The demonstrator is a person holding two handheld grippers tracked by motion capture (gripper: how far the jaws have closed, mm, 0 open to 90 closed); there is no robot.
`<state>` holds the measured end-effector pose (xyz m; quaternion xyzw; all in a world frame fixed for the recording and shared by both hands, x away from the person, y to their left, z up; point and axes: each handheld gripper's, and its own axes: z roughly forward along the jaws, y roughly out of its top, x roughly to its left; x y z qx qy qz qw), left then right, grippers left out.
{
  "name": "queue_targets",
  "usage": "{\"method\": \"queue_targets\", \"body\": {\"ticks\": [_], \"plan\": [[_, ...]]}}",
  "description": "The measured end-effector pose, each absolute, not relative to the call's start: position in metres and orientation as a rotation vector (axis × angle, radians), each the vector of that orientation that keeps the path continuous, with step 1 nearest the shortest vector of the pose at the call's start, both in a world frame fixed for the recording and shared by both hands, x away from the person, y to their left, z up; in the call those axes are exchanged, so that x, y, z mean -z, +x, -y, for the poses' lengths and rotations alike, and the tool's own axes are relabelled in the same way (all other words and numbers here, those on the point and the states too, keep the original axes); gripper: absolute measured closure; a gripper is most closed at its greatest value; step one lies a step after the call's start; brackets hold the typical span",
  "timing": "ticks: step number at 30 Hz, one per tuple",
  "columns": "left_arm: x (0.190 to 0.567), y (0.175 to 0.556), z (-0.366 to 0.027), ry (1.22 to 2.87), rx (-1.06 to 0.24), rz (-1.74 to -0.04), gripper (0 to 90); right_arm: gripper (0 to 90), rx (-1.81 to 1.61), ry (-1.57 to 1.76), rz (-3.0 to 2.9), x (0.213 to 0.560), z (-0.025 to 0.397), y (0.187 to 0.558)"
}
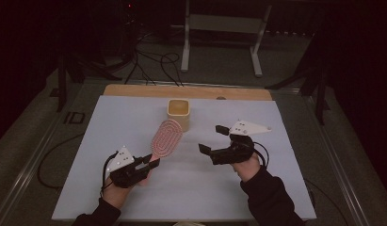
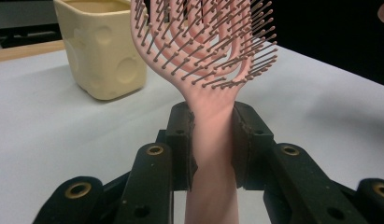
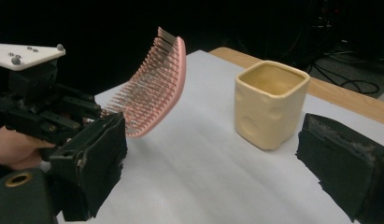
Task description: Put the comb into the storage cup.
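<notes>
A pink hairbrush [image 1: 165, 138] is held up off the white table sheet, bristles upward, its head pointing toward a cream square cup [image 1: 179, 113]. My left gripper [image 1: 149, 162] is shut on the brush's handle; in the left gripper view the handle [image 2: 213, 144] sits clamped between both pads, with the cup [image 2: 105, 51] behind on the left. My right gripper [image 1: 213, 139] stands open to the right of the brush with nothing between its jaws. The right gripper view shows the lifted brush [image 3: 157, 88], the cup [image 3: 269, 102] and the left gripper [image 3: 94, 112] at the left.
The white sheet [image 1: 111, 122] covers a wooden table whose far edge [image 1: 134, 90] shows behind the cup. Beyond it stand a metal frame [image 1: 219, 28] and loose cables [image 1: 153, 61] on the dark floor.
</notes>
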<state>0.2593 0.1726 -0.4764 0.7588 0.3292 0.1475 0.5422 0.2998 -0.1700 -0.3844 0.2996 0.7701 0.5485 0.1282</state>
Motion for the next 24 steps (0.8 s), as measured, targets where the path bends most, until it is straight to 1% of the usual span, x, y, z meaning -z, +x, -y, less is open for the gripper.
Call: {"method": "queue_targets", "body": {"ticks": [16, 24], "plan": [[0.476, 0.258, -0.172, 1.797, -0.345, -0.775, 71.8, 8.1, -1.638, 0.862, -2.312, 0.384, 0.136, 0.314], [0.477, 0.259, -0.173, 1.795, -0.347, -0.781, 71.8, 8.0, -1.673, 0.944, -2.344, 0.388, 0.119, 0.323]]}}
